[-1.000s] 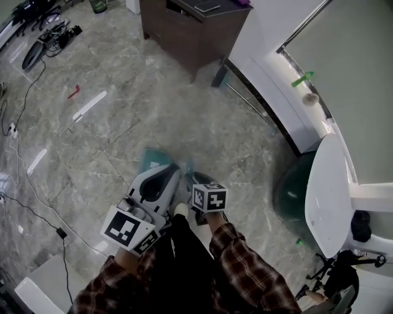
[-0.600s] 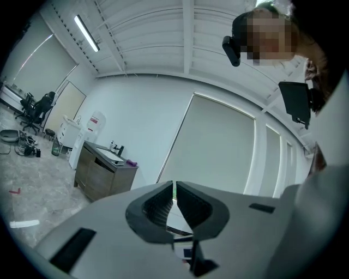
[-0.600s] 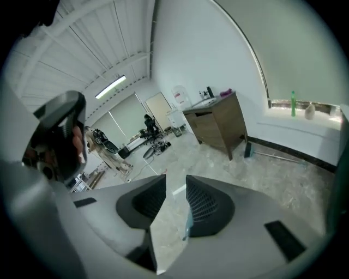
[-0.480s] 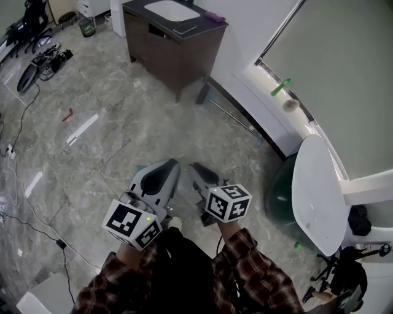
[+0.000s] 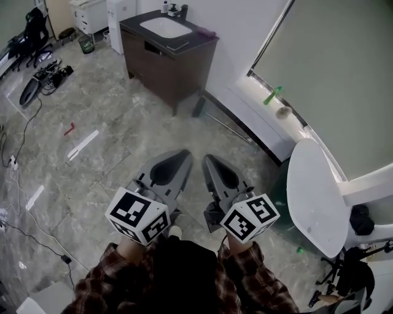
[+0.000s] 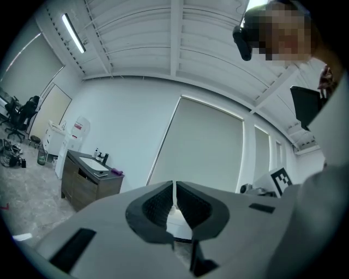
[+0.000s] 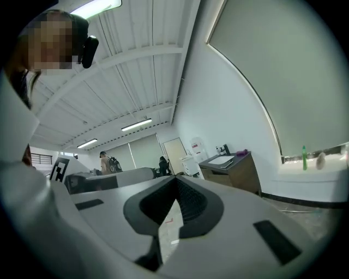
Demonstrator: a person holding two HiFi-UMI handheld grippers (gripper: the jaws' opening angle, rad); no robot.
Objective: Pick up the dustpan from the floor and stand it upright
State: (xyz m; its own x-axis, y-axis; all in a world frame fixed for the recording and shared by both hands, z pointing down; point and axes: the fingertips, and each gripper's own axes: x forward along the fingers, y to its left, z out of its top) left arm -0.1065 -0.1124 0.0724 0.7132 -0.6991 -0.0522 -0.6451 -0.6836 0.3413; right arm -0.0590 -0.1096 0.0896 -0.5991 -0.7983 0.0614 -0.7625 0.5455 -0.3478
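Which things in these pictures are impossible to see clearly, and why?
1. Dustpan: not certain in any view. In the head view the left gripper and right gripper, jaws shut and empty, cover the floor under them.
2. Dark green object: head view, mostly behind the white round top.
3. Bottles on the cabinet: head view, too small to identify.

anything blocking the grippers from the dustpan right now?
Nothing visible. The left gripper and right gripper are shut and empty, held above the grey marbled floor. The dustpan itself shows in no view.
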